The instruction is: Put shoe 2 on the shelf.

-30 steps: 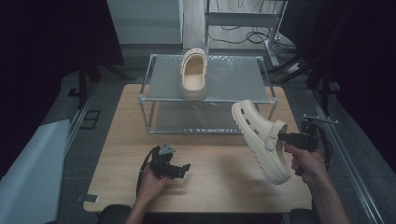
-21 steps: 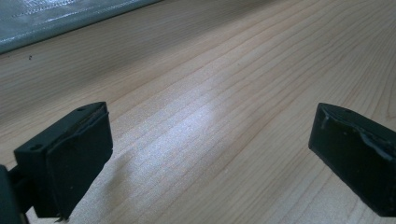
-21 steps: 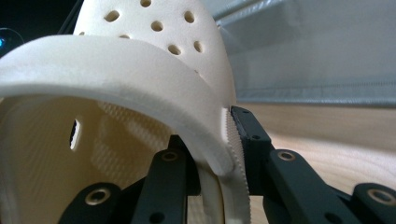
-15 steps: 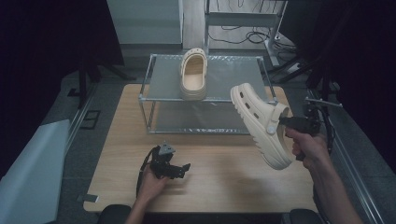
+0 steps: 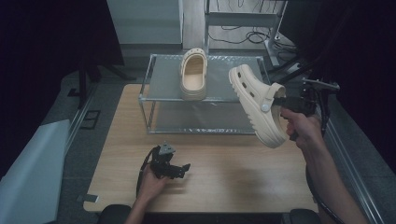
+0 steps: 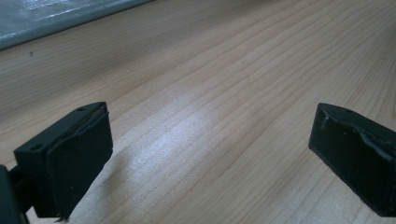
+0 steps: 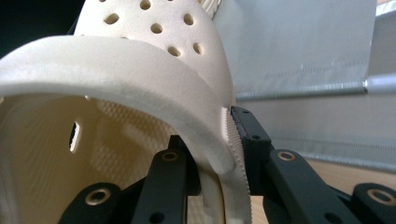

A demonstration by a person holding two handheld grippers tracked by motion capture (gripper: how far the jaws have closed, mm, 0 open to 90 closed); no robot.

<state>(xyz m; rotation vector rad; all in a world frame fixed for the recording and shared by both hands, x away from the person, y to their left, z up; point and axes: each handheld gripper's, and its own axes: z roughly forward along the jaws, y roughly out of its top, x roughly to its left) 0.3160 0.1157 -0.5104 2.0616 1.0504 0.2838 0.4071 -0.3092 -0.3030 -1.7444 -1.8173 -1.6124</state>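
One light, pliable foam clog (image 5: 258,105) was clamped at its heel rim by the right gripper (image 5: 283,101); the left gripper's (image 5: 180,169) jaws stood apart.

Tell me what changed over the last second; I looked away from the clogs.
The right gripper, shut on the held clog, lifted it up and toward the shelf. The left gripper stayed open on the table, and the other clog stayed atop the shelf.
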